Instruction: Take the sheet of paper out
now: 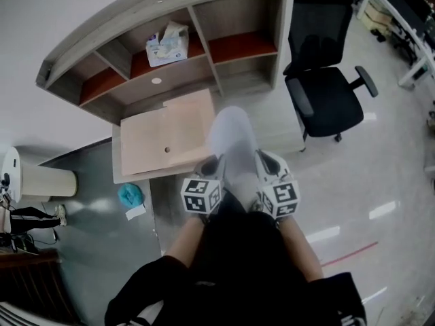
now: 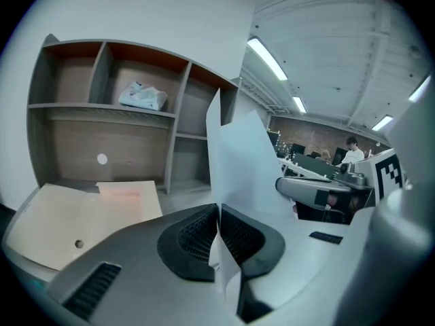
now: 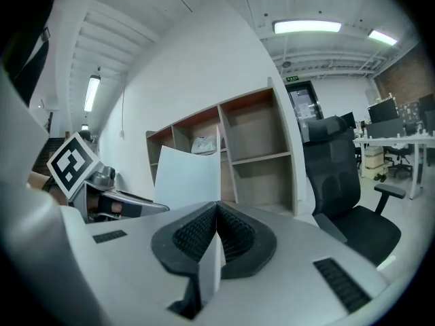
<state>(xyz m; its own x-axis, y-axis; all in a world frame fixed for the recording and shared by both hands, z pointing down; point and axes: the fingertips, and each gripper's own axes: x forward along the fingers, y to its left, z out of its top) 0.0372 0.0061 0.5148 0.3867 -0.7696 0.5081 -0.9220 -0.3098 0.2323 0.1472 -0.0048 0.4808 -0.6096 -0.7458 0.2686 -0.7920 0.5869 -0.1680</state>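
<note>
Sheet of paper (image 1: 233,140): plain white, unmarked, blurred in the head view, where it sits at the centre of the frame, held in the air above the right edge of the pale wooden surface (image 1: 156,141) and the floor; its long axis runs up the frame, from the two claws at its lower end toward the shelf unit (image 1: 204,60); in the left gripper view the sheet (image 2: 239,156) stands upright, bowed, with one corner reaching toward the upper middle; in the right gripper view (image 3: 187,175) it rises as a tall panel left of centre, in front of the shelves.

Left claw (image 1: 216,161) is closed on the sheet's lower left edge, the ribbed pads (image 2: 200,235) pinching it; right claw (image 1: 262,158) is closed on the lower right edge, the paper's edge sandwiched between its pads (image 3: 238,236); the two claws sit side by side, near each other.
</note>
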